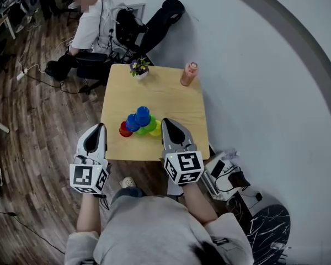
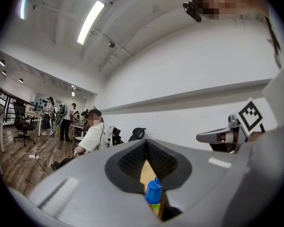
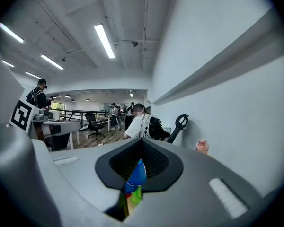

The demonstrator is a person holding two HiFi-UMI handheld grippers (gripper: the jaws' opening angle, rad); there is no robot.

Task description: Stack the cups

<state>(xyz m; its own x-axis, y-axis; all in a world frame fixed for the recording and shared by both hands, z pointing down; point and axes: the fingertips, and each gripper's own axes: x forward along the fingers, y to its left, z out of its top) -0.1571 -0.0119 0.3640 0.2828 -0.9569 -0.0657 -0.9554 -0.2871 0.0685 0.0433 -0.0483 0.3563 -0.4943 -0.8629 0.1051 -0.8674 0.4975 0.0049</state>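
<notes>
A cluster of upturned cups stands near the front of the wooden table: two blue cups, a red cup, a green cup and a yellow cup. My left gripper hovers shut and empty to the left of the cluster, by the table's front edge. My right gripper hovers shut and empty just right of the cups. In the left gripper view, a blue cup shows beyond the shut left gripper. The right gripper view likewise shows a blue cup past the shut right gripper.
A small flower pot and a pink bottle stand at the table's far edge. A person sits on the floor beyond the table. A white wall runs along the right, with boxes and cables on the floor beside me.
</notes>
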